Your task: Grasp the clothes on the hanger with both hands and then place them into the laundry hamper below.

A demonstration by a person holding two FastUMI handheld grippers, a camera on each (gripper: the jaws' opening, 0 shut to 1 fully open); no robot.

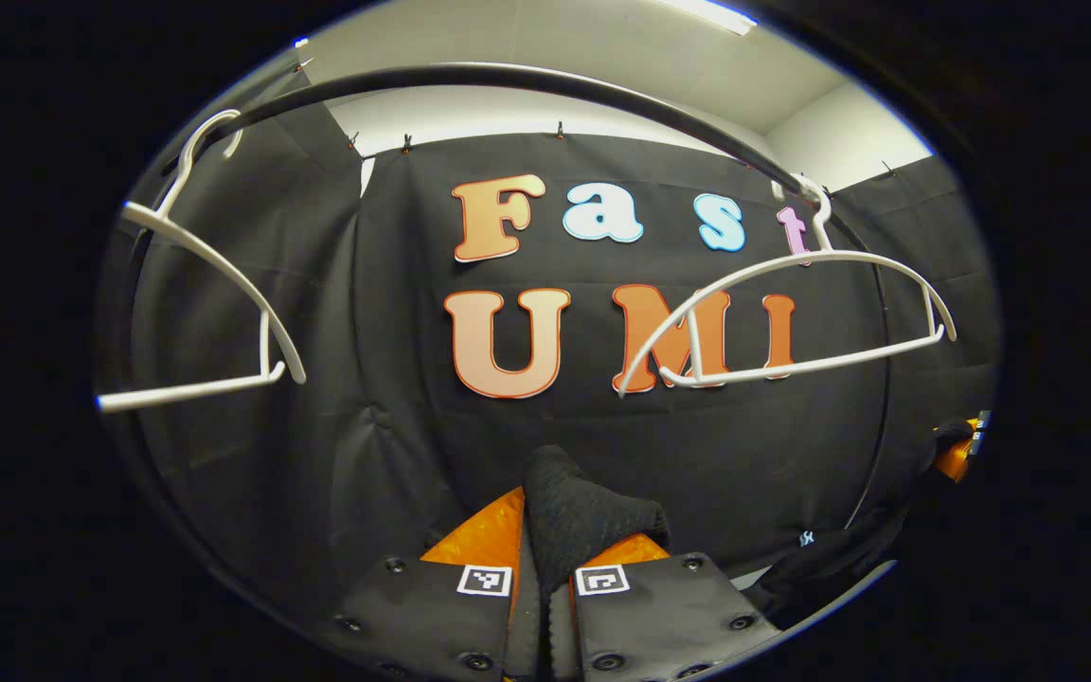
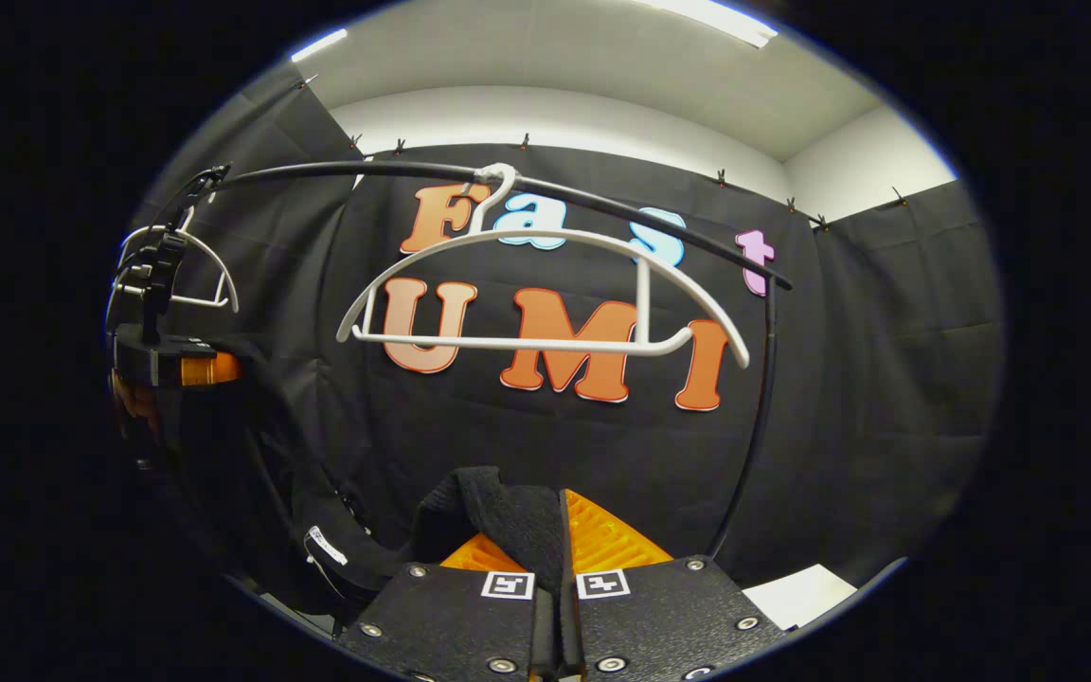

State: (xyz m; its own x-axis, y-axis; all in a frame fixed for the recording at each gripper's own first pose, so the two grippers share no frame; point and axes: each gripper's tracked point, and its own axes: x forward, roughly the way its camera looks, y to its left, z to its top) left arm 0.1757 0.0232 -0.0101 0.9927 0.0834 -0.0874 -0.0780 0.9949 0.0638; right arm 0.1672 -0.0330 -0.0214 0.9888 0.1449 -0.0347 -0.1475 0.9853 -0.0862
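Note:
A black knitted garment is pinched between the fingers of my left gripper, which is shut on it. My right gripper is shut on another fold of the same garment. In the right gripper view the cloth sags from there to the left, with a small white label showing, up toward the left gripper. A bare white hanger hangs on the black rail above. In the left gripper view the right gripper shows at the far right edge.
Two bare white hangers hang on the curved black rail in the left gripper view. The rail's upright drops at the right. A pale flat patch lies low at the right. Black cloth walls close the booth.

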